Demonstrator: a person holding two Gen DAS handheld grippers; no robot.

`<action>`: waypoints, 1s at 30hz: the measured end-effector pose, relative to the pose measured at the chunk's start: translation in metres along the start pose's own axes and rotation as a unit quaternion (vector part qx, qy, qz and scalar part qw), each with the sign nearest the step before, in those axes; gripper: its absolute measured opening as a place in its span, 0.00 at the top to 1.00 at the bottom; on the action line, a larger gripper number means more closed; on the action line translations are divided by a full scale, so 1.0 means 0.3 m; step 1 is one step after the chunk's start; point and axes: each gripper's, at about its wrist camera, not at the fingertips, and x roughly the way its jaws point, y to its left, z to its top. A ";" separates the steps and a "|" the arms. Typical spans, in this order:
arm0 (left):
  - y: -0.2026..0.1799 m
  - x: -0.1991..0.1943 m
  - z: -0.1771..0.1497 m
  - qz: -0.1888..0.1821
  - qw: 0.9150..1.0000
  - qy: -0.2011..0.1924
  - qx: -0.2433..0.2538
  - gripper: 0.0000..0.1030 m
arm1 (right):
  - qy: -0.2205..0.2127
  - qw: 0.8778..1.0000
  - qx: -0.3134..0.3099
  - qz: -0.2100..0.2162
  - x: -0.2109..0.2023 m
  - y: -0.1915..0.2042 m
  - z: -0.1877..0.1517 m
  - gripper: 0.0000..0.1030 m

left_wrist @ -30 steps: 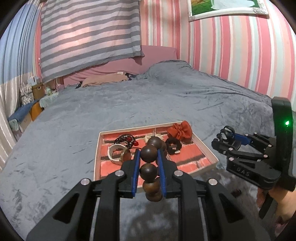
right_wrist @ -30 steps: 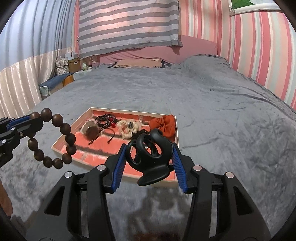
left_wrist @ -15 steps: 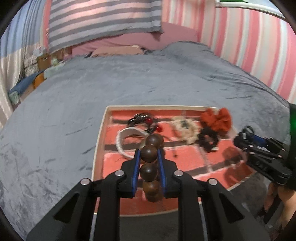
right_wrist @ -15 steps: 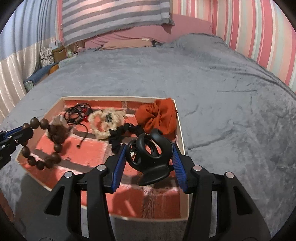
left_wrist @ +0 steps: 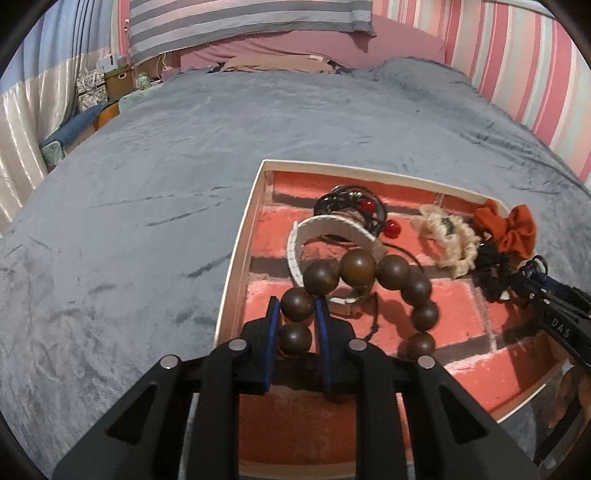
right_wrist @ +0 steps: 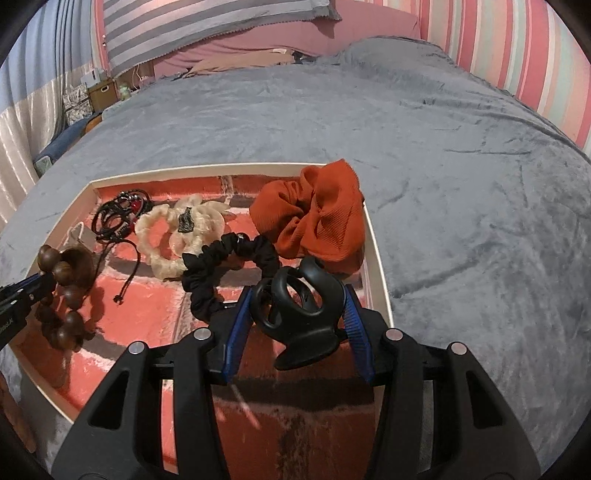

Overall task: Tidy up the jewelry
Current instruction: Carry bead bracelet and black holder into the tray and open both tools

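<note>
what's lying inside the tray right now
In the tray: orange scrunchie, cream scrunchie, black scrunchie, black cords, white band. The bead bracelet hides part of the band.

Grey velvety blanket [left_wrist: 229, 147] covers bed, creased in long folds. Pink headboard cushion [left_wrist: 295, 48] at far end, grey-and-white striped cloth [right_wrist: 207, 26] hanging above it. Tan pillow [left_wrist: 273, 64] lies at head of bed. Pink-striped wall [right_wrist: 517, 44] runs along right side. Cardboard box [left_wrist: 117, 79] and pale satin curtain [left_wrist: 22, 147] stand at left.
</note>
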 end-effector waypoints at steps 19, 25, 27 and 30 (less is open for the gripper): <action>-0.060 -0.087 -0.035 0.015 0.999 -0.021 0.036 0.30 | -0.014 0.999 -0.031 -0.002 -0.082 0.029 0.002 0.20; -0.076 -0.205 -0.023 0.006 0.998 -0.050 0.033 0.19 | -0.050 0.998 -0.031 0.009 -0.222 0.015 0.024 0.04; -0.080 -0.247 -0.021 0.008 0.998 -0.061 0.034 0.15 | -0.059 0.998 -0.034 0.012 -0.268 0.009 0.025 0.04; -0.084 -0.319 -0.024 0.014 0.996 -0.078 0.037 0.11 | -0.064 0.997 -0.039 0.009 -0.334 -0.011 0.010 0.04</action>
